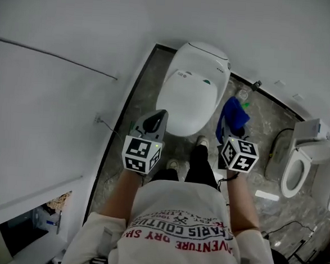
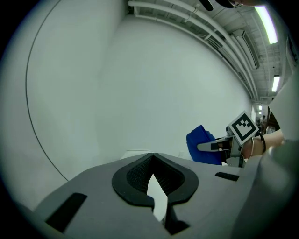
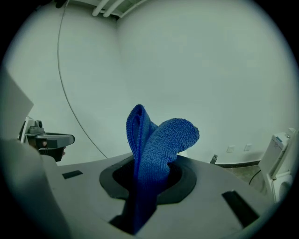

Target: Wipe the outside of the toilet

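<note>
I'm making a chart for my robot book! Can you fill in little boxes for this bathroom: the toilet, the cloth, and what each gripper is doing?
Place: bathroom, grey stone floor, plain white wall
Main thing: white toilet, lid down, just ahead of the person
Wiper: blue cloth, folded, top sticking up free
Right: right gripper shut on the blue cloth, beside the toilet's right side
Left: left gripper, jaws together, holding nothing
Extra: second toilet far right, bowl open
</note>
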